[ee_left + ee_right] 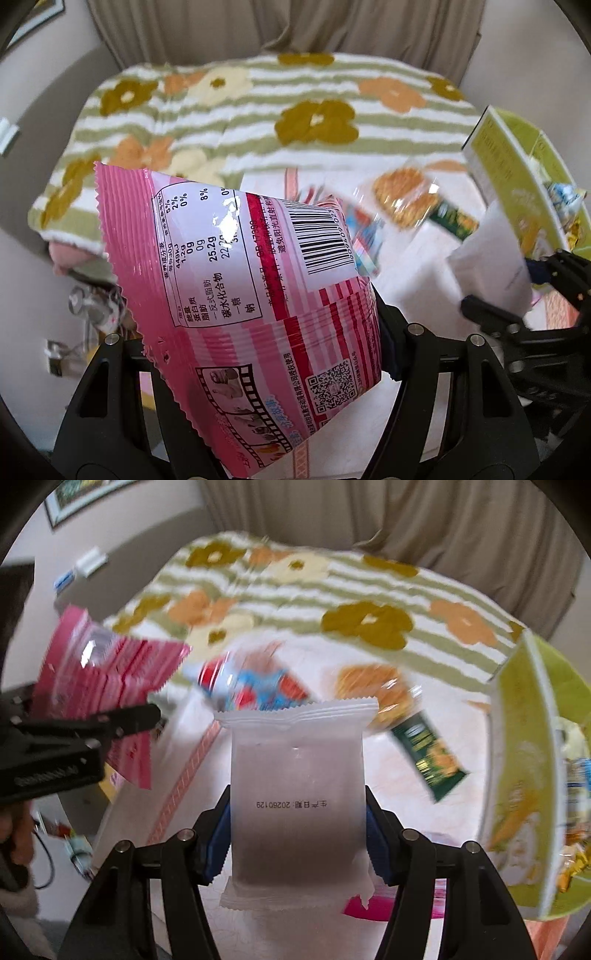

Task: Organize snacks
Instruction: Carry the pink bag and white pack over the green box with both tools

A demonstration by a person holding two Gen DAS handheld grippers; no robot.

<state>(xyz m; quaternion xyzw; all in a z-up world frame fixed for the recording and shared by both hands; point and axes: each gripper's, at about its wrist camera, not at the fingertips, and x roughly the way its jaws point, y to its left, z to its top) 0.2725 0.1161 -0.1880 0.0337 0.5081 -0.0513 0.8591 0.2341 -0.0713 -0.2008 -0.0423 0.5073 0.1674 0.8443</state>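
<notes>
1. Your left gripper (258, 354) was clamped on a pink bag (236, 280), its black fingers pressing the lower part from both sides; the bag stood lifted clear of the bed.
2. That pink bag was glossy, crinkled film with a zigzag-cut seam along its top edge, a nutrition table, a barcode and a QR code on the side facing you. Its long axis ran from the jaws up and to the left, seam end tilted away from you.
3. Your right gripper (299, 842) was closed on a white packet (295, 782), the blue pads (214, 845) pressing its two side edges; the packet hung above the sheet.
4. The white packet was a matte, flat rectangle with serrated seams at top and bottom and a printed date line across its middle. Its long axis ran straight out along the fingers, the top seam pointing away.
5. Loose snacks lay on the pale sheet (461, 812) beyond: a clear wrapper of golden biscuits (373, 690), a dark green bar (428, 757) lying diagonally, and a blurred red-and-blue pack (255, 686).
6. A yellow-green cardboard box (524, 760) stood open at the right edge, with wrapped sweets inside.
7. A fluffy striped blanket (258, 107) with flower shapes covered the far part of the bed, with a beige curtain (280, 26) behind it.
</notes>
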